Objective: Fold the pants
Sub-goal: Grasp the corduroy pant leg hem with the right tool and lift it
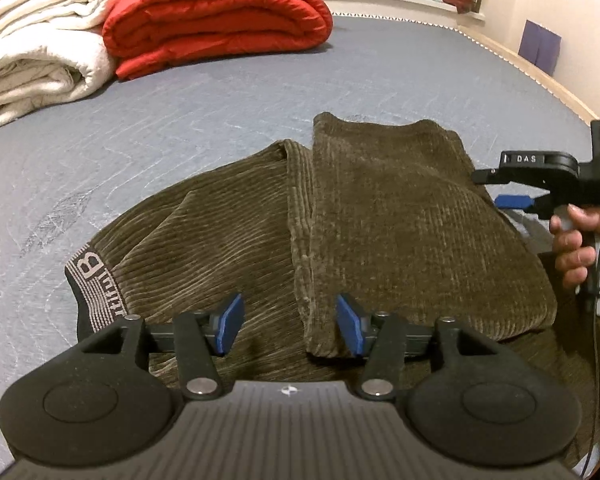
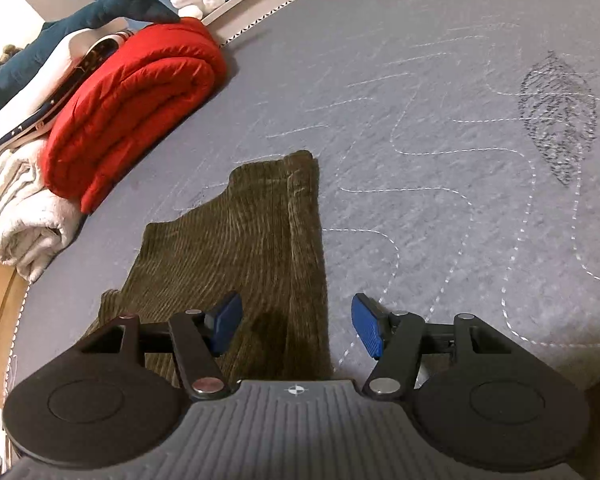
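Where pants [image 1: 340, 216] lie, grey mattress [image 1: 220, 112]

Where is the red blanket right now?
The red blanket lies rolled at the far left of the bed in both wrist views, beside white blankets, well beyond the pants.

1. Bed [image 1: 260, 92], covered in grey-blue quilted fabric with pale wavy stitching and a dark leaf print at upper right of the right wrist view.
2. Olive corduroy pants [image 1: 380, 216], folded, flat at centre, waistband at lower left.
3. Red folded quilt [image 1: 216, 16], upper left.
4. White folded blanket [image 1: 36, 56], touching the quilt's left side.
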### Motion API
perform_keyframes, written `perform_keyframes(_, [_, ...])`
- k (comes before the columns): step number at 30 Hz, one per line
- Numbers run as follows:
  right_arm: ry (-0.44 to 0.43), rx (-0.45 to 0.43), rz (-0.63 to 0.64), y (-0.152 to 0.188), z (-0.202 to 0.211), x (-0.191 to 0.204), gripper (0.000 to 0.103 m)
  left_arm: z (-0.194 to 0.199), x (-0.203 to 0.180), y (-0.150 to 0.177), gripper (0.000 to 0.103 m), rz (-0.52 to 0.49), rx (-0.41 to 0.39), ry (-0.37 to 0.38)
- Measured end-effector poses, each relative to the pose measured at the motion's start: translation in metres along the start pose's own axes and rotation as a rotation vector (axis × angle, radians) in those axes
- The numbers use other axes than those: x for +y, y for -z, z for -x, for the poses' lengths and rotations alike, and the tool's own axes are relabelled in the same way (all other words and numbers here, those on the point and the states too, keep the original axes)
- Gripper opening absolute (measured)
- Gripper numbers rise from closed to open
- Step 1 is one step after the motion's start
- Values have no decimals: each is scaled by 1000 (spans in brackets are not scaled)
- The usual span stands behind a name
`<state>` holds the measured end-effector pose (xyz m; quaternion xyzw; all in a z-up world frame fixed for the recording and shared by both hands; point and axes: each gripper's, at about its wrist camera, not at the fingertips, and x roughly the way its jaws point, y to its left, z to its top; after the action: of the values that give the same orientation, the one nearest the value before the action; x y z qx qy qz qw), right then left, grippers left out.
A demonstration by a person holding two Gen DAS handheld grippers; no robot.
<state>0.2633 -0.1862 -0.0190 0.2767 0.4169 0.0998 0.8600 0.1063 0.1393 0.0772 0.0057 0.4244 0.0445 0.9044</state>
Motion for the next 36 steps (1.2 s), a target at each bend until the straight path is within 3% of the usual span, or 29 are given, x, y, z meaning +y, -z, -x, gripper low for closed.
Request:
perform_keyframes(3, [-1,-2,19,-3,-5,4,63,-4,1,3,59,-15,5,-13])
perform_keyframes(5, [0,-6,21,-3,-8,8,56,-7,3,5,59,-22,8,-15])
perform_keyframes(6, [-1,-5,25,-2,-10,10,46,-8,5,6,59,-24,9,-20])
perform_keyframes(8, [20,-9,48,-1,-13,15,36,-11,7,7,59,-29,10,-35])
perform_keyframes(10, [28,-9,79,-1,-16,20,16,-14,12,7,59,-27,14,-46])
perform_keyframes(18, [21,-103,140,-9,1,39,8,-20,23,4,59,-17,19,-43])
perform_keyframes(24, [-1,-254,109,-15,44,51,7,-19,29,-2,60,0,8,-31])
perform_keyframes(27, [84,-379,44,-18,66,40,7,-17,33,-5,60,20,5,-28])
perform_keyframes(30, [244,-488,-106,-23,81,9,7,-15,33,-6,60,17,3,-27])
perform_keyframes(33, [397,-563,-259,-26,95,-26,7,-15,33,-5,60,15,6,-26])
perform_keyframes(36, [492,-590,-357,-27,103,-54,7,-14,36,-5,60,22,7,-27])
